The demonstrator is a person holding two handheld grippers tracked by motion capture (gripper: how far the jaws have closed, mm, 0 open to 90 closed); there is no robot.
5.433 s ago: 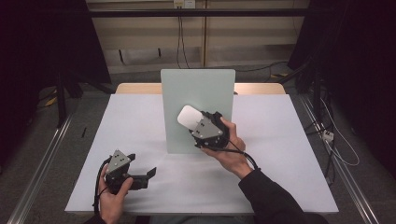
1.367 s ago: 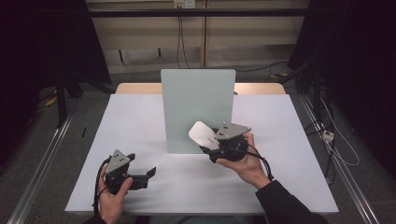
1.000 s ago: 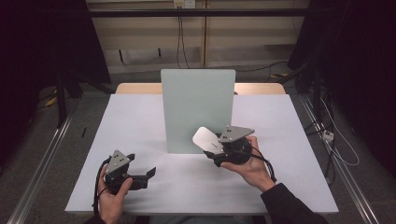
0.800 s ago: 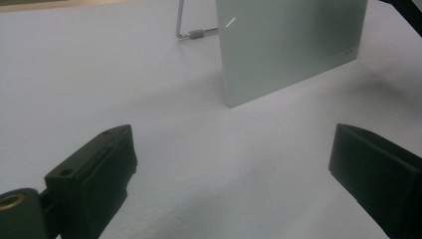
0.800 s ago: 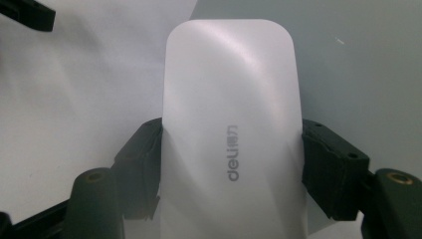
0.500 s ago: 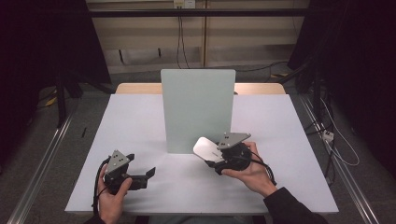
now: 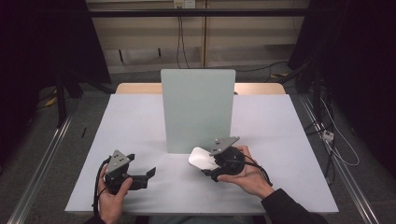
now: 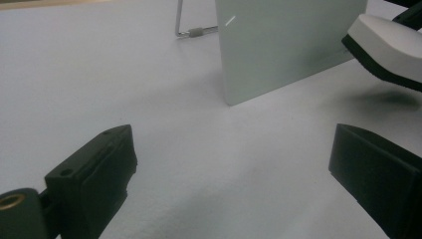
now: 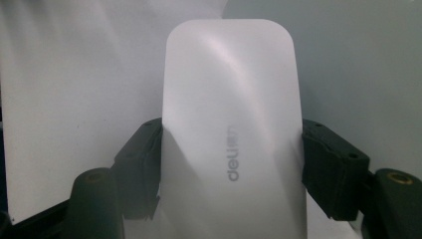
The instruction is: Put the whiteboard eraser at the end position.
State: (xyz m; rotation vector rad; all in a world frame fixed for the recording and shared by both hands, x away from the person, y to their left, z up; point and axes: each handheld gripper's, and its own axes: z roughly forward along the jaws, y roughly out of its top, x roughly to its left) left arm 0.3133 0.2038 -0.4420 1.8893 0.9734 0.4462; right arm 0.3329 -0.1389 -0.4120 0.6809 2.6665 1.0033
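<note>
A: Mouse [image 9: 231, 134] clamped in right claw [image 7: 211, 164], jaws pressing both long sides. White top, black underside, logo facing the claw's camera.

B: Where over the worktop [image 7: 289, 140]?

A: Just in front of the upright panel [image 7: 197, 109], near its lower right corner. From the left gripper view the mouse [image 8: 385, 47] hangs clear of the surface, shadow beneath it, nose tilted down a little. Not touching the panel, as far as I can tell.

B: Left claw [image 7: 140, 176]?

A: Released, jaws wide, nothing between them. Resting low at the near left of the worktop, well apart from the mouse.

B: Step in hand?

A: Carrying, I judge. Mouse is held low before the panel, so set-down looks close. Whether it goes here or elsewhere I cannot say.

B: Next move calls for?

A: Probably level the mouse so the black base meets the worktop flat, lower until it sits, then spread the jaws. Keep clear of the panel: it stands on a thin wire prop [image 8: 191, 31] and a nudge could tip it. Grip is only on the smooth sides, so lower slowly.
</note>
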